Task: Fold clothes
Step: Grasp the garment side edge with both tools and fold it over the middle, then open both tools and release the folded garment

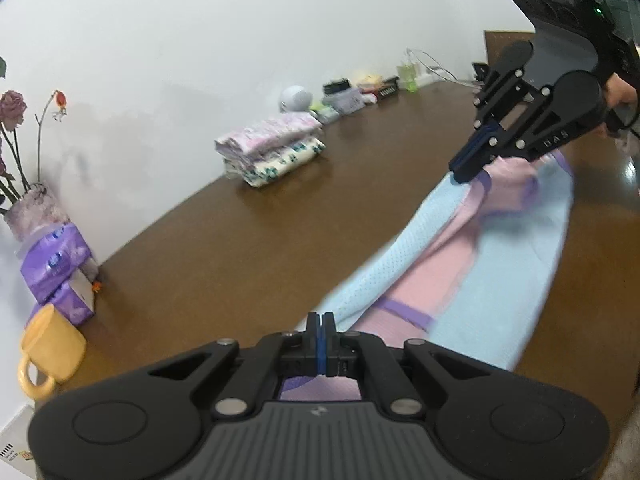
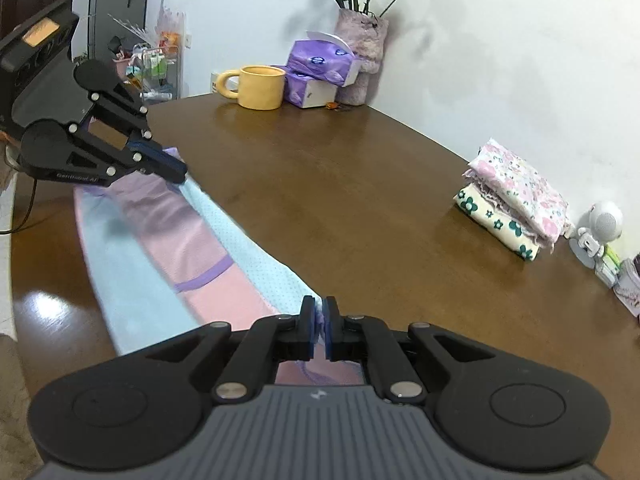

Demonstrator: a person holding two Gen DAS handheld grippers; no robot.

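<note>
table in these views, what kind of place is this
Probably a home room: a brown wooden table against a white wall, with a vase of roses, tissue packs, a yellow mug and folded clothes.

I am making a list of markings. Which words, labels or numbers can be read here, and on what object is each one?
"DAS": on the right gripper, partly blurred.
"Genrobot.AI", uncertain: on the left gripper.
Print on the tissue packs: too blurred.
Label at the left view's bottom corner: too small.
</note>
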